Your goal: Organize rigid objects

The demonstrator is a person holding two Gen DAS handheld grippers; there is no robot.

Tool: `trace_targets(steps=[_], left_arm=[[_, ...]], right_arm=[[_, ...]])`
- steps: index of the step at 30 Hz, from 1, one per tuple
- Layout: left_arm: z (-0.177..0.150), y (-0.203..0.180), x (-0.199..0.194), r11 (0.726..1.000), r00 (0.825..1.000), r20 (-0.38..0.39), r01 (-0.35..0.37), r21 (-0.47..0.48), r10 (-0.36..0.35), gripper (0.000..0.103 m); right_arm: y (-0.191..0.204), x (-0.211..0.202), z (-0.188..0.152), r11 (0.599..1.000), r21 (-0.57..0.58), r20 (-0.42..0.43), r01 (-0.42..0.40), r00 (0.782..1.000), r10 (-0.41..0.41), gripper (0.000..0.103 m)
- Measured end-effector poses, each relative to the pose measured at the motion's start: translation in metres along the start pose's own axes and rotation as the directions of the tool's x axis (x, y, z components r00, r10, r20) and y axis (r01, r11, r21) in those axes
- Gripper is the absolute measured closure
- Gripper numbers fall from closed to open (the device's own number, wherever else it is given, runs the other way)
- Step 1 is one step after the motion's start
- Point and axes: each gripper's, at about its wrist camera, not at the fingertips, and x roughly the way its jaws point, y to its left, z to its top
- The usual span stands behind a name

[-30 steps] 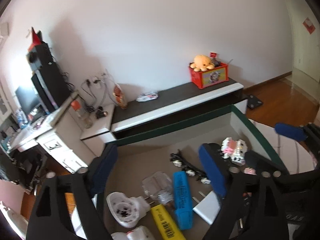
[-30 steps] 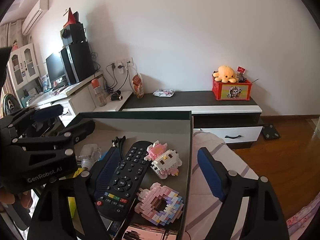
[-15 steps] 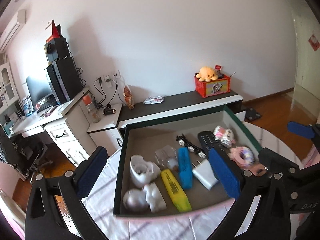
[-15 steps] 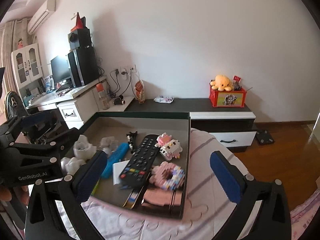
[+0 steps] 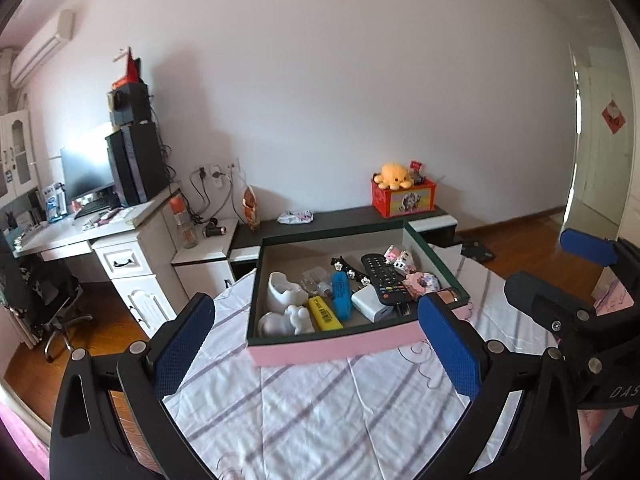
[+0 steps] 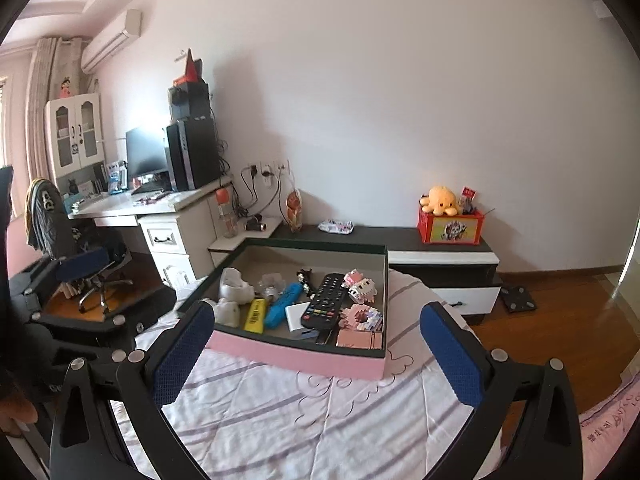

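A shallow box with a pink front wall (image 5: 332, 346) and a dark green rim lies on the striped bedsheet. It holds a black remote (image 5: 382, 280), a blue case (image 5: 341, 290), a yellow marker (image 5: 325, 313), a white charger (image 5: 370, 304), white ceramic pieces (image 5: 282, 290) and pink block toys (image 5: 420, 282). My left gripper (image 5: 315, 305) hangs open in front of the box, holding nothing. My right gripper (image 6: 318, 309) is open too, back from the pink wall (image 6: 296, 350), with the remote (image 6: 326, 302) beyond it. Each gripper shows in the other's view, the right gripper (image 5: 560, 268) and the left gripper (image 6: 90, 296).
The bed's white sheet (image 5: 320, 408) with purple stripes fills the foreground. A desk with a monitor and computer tower (image 6: 192, 156) stands at the left, with an office chair (image 6: 92, 268) by it. Behind the box, a low cabinet carries a red box with an orange plush (image 6: 448, 226). Wooden floor lies at the right.
Both grippers have pulled back and risen away from the box, and their jaws have spread wider. The box, earlier right under the fingers, now shows whole on the bed.
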Motion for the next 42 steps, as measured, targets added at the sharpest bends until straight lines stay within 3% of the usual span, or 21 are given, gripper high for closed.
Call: trace_targets(steps=[17,28,42], left_arm=[[-0.016,0.022,-0.152,0.994,0.977,0.194,-0.083,-0.065,0.094,0.000],[-0.022,0.036,-0.206,0.991,0.956,0.270,-0.095,-0.089,0.116,0.000],[-0.031,0.038,-0.248,0.989,0.936,0.328,-0.105,-0.100,0.132,0.000]], right_arm=[[0.060,-0.126,-0.004,0.998,-0.065,0.151,-0.017,0.988,0.027,0.000],[0.085,-0.180,-0.004,0.996,-0.090,0.219,-0.016,0.975,0.035,0.000],[0.100,-0.217,-0.007,0.994,-0.111,0.267,-0.005,0.963,0.035,0.000]])
